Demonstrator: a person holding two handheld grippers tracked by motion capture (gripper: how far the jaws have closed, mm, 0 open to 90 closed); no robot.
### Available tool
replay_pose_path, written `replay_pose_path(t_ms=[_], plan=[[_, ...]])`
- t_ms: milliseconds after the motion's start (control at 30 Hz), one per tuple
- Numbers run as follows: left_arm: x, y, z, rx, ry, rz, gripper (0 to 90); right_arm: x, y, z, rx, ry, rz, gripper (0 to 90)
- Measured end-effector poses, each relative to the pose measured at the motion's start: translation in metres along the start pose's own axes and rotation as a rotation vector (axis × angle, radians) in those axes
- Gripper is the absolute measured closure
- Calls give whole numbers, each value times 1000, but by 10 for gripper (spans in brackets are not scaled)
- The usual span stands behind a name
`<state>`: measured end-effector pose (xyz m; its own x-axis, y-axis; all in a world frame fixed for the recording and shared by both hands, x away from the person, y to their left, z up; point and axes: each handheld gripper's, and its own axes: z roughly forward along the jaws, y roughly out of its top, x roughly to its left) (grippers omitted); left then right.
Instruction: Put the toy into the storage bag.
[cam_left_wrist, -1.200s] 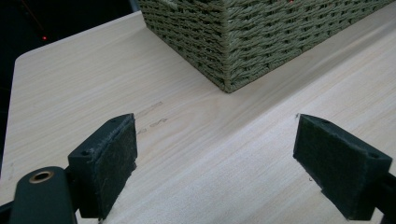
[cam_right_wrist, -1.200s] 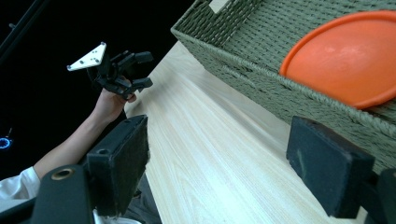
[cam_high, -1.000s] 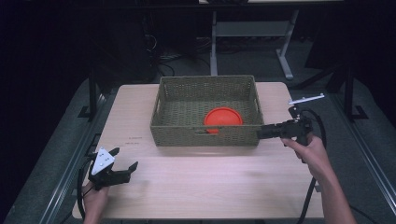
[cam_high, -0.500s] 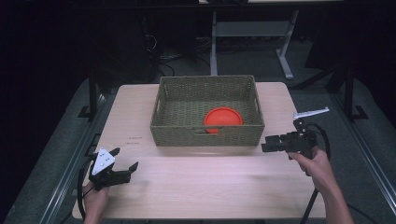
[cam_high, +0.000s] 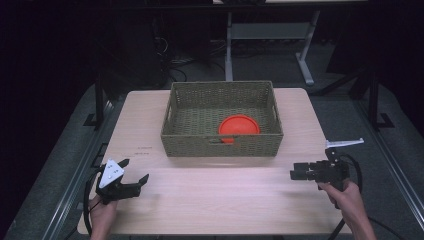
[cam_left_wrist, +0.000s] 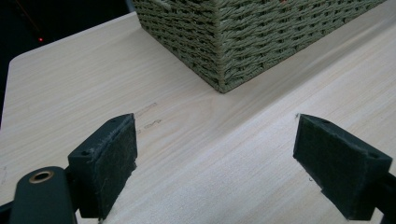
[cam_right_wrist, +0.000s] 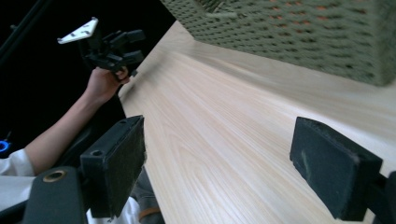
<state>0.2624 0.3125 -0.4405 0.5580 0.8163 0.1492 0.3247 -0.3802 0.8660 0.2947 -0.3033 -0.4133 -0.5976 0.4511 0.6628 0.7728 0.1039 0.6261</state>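
The right gripper (cam_high: 300, 173) hangs over the right part of the table (cam_high: 215, 200), near its front edge, jaws spread wide with nothing between them; its own view confirms the gap, bare wood showing between the two black pads (cam_right_wrist: 116, 168). The left gripper (cam_high: 134, 176) sits at the front left corner, likewise wide open and empty, its pads (cam_left_wrist: 106, 161) framing plain tabletop. From above, the orange disc (cam_high: 239, 126) lies flat on the floor of the woven basket (cam_high: 222, 144), toward its right front, well apart from both tools. The gripper views, being low, show the basket's outer wall instead: the left one looks at a near corner (cam_left_wrist: 219, 56), the right one along the front wall (cam_right_wrist: 299, 37), where orange glints through the weave. The right gripper view also catches the other hand (cam_right_wrist: 103, 80) holding its gripper at the far table edge. Between the two tools the front strip of table lies open; the basket's wall stands between each tool and the disc.
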Motion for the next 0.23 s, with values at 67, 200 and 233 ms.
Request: replay_pose_path(t_ms=[67,200,233], plan=[[0,0,0,-1,-5,3,130,-1,-10,0,-23,-48,-9,174],[-1,1,0,-3,-3,9,130,3,-18,1,-73,-37,-37,173],[-1,1,0,-5,-1,11,130,5,-21,1,-81,-45,-47,173]])
